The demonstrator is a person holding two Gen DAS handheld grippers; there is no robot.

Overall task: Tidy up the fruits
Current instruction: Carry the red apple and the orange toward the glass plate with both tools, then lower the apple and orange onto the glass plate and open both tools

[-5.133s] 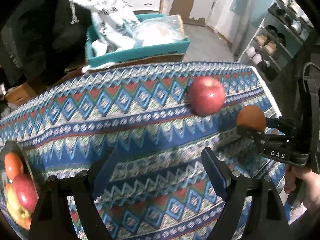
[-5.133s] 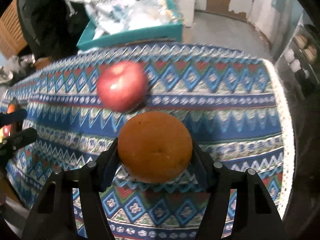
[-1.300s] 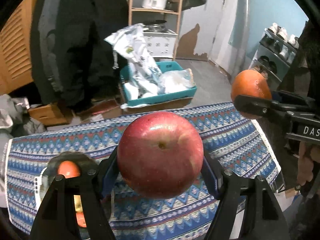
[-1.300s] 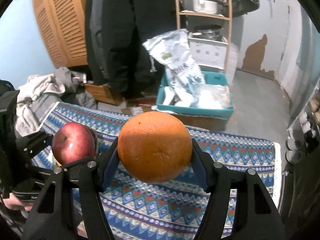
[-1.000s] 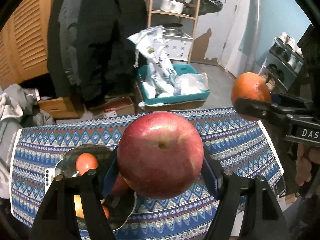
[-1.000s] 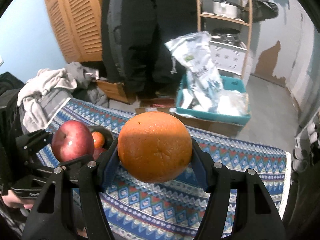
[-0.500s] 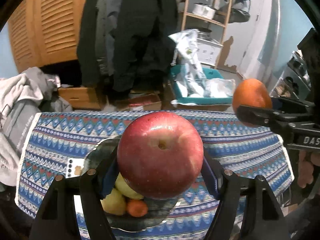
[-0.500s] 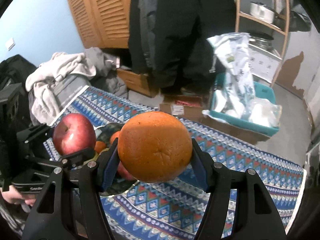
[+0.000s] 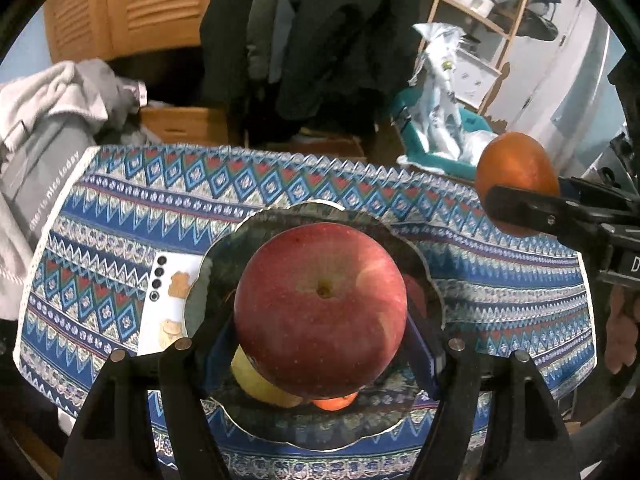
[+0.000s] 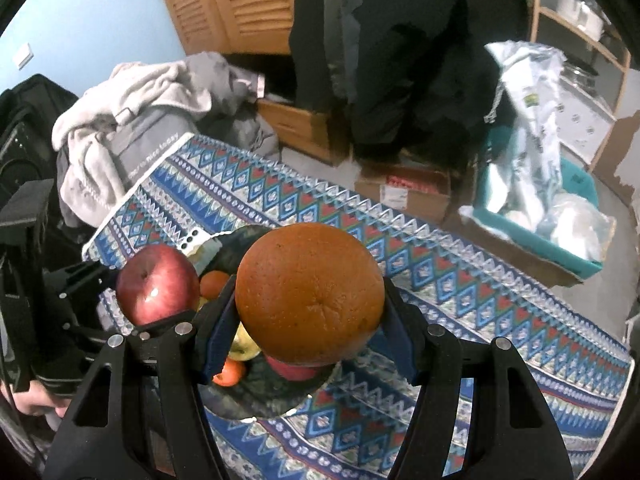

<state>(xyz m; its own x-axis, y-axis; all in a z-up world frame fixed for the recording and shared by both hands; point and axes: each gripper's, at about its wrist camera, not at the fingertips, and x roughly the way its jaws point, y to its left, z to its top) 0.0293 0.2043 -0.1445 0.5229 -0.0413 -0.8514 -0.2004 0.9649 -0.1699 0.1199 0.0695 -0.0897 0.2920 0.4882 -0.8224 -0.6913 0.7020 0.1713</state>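
Note:
My left gripper (image 9: 320, 336) is shut on a big red apple (image 9: 320, 308) and holds it in the air over a dark scalloped fruit bowl (image 9: 280, 224) on the patterned cloth. The bowl holds a yellow fruit (image 9: 260, 384), a small orange fruit (image 9: 334, 402) and a red one (image 9: 416, 296). My right gripper (image 10: 308, 320) is shut on an orange (image 10: 310, 292), also above the bowl (image 10: 248, 396). The orange shows at the right of the left wrist view (image 9: 516, 172); the apple shows at the left of the right wrist view (image 10: 158, 290).
A white phone (image 9: 164, 308) lies on the cloth beside the bowl's left rim. The blue patterned tablecloth (image 9: 120, 208) covers the table. Behind it are a pile of clothes (image 10: 140, 96), cardboard boxes (image 10: 404, 192) and a teal crate with bags (image 10: 560, 216).
Both grippers have swung left with their fruit over the last second. The bowl has come from the lower left to right under the apple and the orange.

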